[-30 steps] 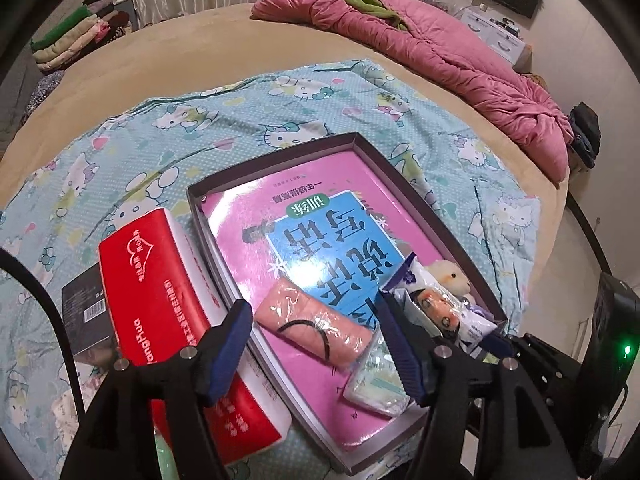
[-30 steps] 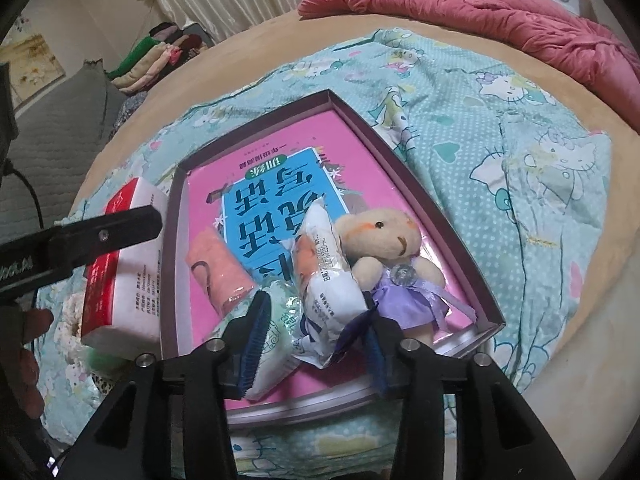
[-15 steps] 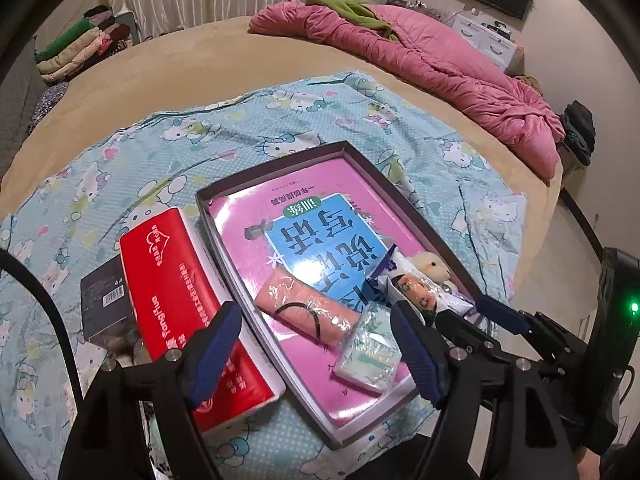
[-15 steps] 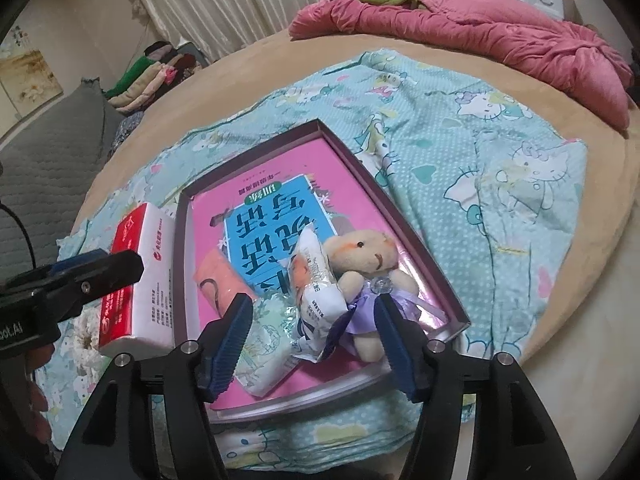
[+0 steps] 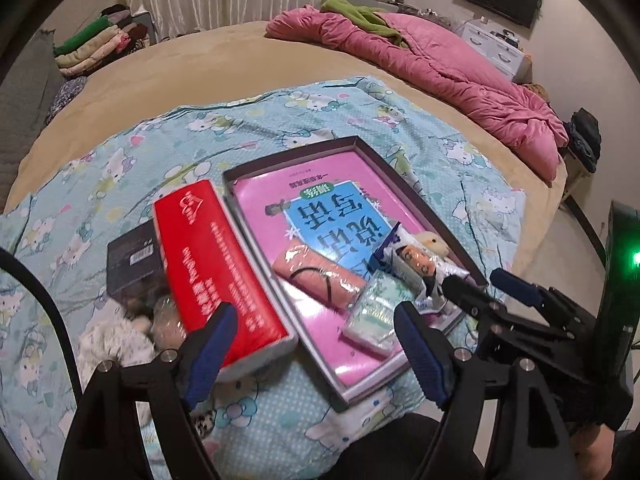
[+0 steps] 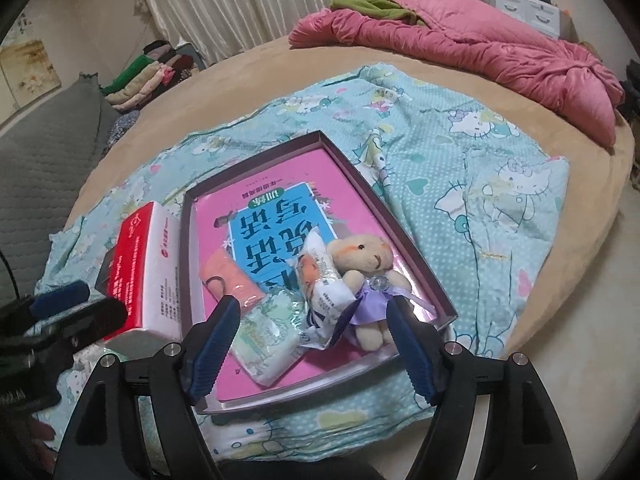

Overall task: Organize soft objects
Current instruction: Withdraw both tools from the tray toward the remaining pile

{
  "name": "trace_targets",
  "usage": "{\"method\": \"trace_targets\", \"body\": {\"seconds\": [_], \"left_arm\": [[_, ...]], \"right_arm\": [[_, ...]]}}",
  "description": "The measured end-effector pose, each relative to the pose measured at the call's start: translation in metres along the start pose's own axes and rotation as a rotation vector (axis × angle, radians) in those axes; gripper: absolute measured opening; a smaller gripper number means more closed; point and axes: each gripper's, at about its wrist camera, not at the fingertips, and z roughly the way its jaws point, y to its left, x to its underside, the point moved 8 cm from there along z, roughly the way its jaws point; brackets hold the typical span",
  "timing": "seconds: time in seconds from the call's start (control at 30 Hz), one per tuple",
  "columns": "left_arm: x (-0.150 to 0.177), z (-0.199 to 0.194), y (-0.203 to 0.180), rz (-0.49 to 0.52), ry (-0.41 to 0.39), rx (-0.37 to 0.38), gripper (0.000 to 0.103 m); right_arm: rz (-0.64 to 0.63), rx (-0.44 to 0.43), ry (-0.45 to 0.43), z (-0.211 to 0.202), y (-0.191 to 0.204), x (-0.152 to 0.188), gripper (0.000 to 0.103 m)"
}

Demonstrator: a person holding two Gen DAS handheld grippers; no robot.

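A shallow dark-rimmed tray lies on the bed with a pink book in it. On the book's near end rest a pink rolled cloth, a green tissue pack, a white snack packet and a small teddy bear. A red tissue pack lies outside the tray, along its left side. My left gripper hovers above the tray's near left corner, its jaws opening with nothing gripped. My right gripper hangs over the packet and bear, jaws opening, pads clear of both.
A black box and a white fluffy item lie left of the red pack. The tray sits on a teal cartoon-print sheet. A pink quilt is heaped at the far right, and folded clothes are stacked at the far left.
The right gripper has let go of the white packet, widened and lifted. The left gripper has widened and drawn back from the pink cloth, up and toward the red pack.
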Motion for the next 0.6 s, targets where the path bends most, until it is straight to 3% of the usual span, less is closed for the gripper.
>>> {"method": "trace_targets", "body": {"seconds": [0.2, 0.6], "left_arm": [[0.012, -0.015, 0.012, -0.015, -0.020, -0.038, 0.080], [0.026, -0.040, 0.028, -0.049, -0.046, -0.044, 0.083]], "right_arm": [[-0.021, 0.018, -0.018, -0.011, 0.008, -0.001, 0.079], [-0.061, 0.003, -0.025, -0.027, 0.031, 0.004, 0.079]]}}
